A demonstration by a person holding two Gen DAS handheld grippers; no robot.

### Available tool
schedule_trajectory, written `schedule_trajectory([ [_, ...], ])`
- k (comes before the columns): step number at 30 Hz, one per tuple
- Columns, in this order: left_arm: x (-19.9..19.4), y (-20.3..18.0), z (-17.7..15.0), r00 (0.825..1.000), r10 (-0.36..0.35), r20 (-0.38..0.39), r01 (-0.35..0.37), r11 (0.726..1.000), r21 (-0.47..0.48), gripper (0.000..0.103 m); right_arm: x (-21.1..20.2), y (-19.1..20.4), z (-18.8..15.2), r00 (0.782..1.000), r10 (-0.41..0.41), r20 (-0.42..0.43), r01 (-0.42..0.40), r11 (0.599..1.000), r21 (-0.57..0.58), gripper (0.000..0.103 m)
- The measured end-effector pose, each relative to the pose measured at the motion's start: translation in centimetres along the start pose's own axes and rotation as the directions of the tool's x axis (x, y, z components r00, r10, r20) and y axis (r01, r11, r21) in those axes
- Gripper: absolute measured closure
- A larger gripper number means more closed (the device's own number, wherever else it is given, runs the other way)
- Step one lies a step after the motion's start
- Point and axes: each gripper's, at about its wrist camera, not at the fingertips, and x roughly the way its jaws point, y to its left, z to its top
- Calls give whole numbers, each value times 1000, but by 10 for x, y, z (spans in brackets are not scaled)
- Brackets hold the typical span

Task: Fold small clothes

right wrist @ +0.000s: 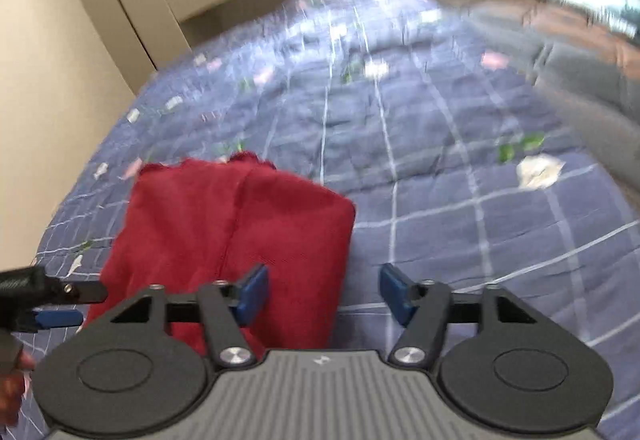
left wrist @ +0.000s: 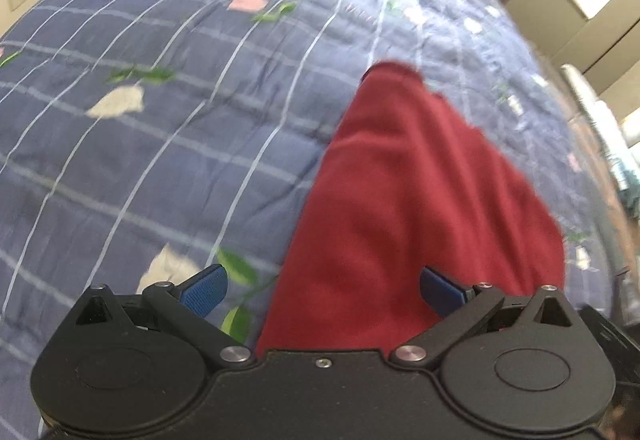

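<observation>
The left gripper [left wrist: 322,290] is sitting at the bottom of its frame, blue pads spread wide and holding nothing. The right gripper [right wrist: 323,294] is sitting likewise, its jaws parted and holding nothing.

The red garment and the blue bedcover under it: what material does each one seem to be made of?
The red garment looks like soft knit or fleece-like cloth, matte, with limp folds and a centre seam; blur leaves the weave unclear. The blue bedcover looks like thin quilted cotton-type fabric, matte, with puckered wrinkles, white grid lines and a printed flower-and-leaf pattern.
</observation>
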Motion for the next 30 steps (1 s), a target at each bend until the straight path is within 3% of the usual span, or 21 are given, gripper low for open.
schedule_trajectory([
  [3, 8, -4, 8, 1000, -3, -4, 3, 1000, 31, 1, 9, 5, 3, 1000, 10, 19, -10, 1000, 21, 79],
  [5, 16, -8, 12, 1000, 19, -22, -17, 998, 58, 1, 5, 18, 4, 998, 14, 66, -10, 999, -52, 93],
  [8, 23, -3, 14, 996, 69, -49, -66, 996, 68, 1, -9, 42, 3, 985, 86, 148, -51, 973, -224, 94],
  [10, 24, 7, 12, 997, 53, -56, -52, 998, 34, 1, -10, 54, 3, 987, 67, 145, -19, 950, -312, 93],
  [11, 23, 11, 10, 997, 44, -57, -44, 999, 13, 1, -7, 53, 1, 990, 51, 129, -8, 949, -316, 91],
  [14, 23, 19, 6, 998, 36, -60, -38, 999, -28, 1, 8, 34, -4, 999, -30, 37, 38, 971, -236, 71],
  [18, 24, 17, 6, 997, 43, -60, -44, 999, -30, 0, -6, 14, -17, 1000, -3, 23, 7, 988, -153, 38],
  [25, 25, 18, 5, 997, 43, -61, -44, 999, -29, 0, -20, 8, -45, 998, -44, -45, 33, 971, -237, 37],
  [28, 25, 17, 4, 997, 47, -63, -48, 999, -22, 0, -26, 10, -49, 997, -70, -33, 59, 963, -264, 33],
  [30, 25, 16, 4, 997, 50, -65, -51, 999, -17, 0, -31, 7, -48, 997, -73, -29, 64, 968, -244, 26],
])
